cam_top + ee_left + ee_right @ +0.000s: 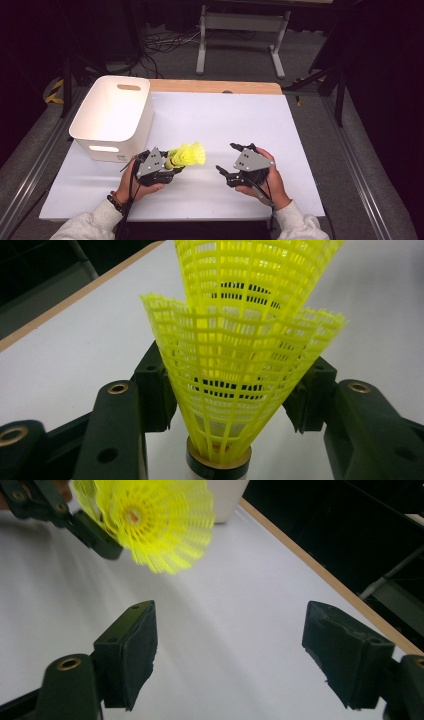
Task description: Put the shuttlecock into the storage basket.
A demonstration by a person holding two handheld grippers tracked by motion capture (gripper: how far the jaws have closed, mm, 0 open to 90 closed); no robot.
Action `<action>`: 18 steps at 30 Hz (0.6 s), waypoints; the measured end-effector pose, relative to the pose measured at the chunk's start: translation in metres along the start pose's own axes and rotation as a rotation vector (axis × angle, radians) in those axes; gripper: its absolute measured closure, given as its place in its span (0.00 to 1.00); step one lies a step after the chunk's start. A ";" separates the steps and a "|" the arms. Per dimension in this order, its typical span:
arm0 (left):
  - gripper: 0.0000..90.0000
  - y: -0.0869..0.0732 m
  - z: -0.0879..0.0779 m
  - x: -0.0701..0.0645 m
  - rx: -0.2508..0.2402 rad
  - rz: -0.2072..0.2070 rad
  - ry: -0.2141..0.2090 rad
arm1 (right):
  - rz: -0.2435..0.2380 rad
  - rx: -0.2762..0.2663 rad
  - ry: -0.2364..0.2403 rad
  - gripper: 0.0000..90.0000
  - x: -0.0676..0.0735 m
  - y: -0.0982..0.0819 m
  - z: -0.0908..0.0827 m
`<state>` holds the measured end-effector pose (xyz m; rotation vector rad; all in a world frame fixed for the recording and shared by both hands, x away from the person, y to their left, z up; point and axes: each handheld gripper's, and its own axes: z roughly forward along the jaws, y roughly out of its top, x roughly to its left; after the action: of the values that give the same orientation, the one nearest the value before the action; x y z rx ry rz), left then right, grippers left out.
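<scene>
Table (pixel 225 120): The big white table is filling the middle of the high view, with a wood strip along its far edge.
Box (pixel 112 117): A white box with handle holes is sitting at the upper left of the table. From here I cannot tell what is lying inside it.
Left gripper (pixel 172 167): It is sitting at the lower left of the high view, just below the box. Its jaws are squeezing the yellow shuttlecocks from both sides.
Right gripper (pixel 231 159): It is waiting at the lower middle of the high view, a little way right of the yellow things. Its jaws are standing wide apart and holding nothing.
Shuttlecocks (pixel 240 375): Two yellow net cones are sitting one inside the other, with a white and black cap at the bottom of the left gripper view. In the high view they are sticking out to the right, above the table.
Step now: It looks like the left gripper is holding the stack while the right one is getting ready.
Next move: I think the right gripper is going to need to reach over, close softly on the front cone and pull it off straight. Squeezing hard may bend the thin net.
</scene>
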<state>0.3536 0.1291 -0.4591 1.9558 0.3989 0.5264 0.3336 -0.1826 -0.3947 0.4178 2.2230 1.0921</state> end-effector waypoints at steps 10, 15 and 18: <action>0.52 0.001 -0.006 0.003 -0.011 -0.002 0.014 | 0.043 0.016 -0.019 0.25 -0.006 -0.025 -0.002; 0.52 0.002 -0.008 0.004 -0.017 0.000 0.022 | 0.066 0.004 -0.029 0.25 -0.005 -0.036 -0.005; 0.52 0.002 -0.010 0.004 -0.022 -0.002 0.025 | 0.068 -0.005 -0.043 0.24 -0.003 -0.042 -0.007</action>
<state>0.3522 0.1375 -0.4527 1.9293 0.4093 0.5526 0.3312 -0.2140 -0.4240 0.5129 2.1822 1.1139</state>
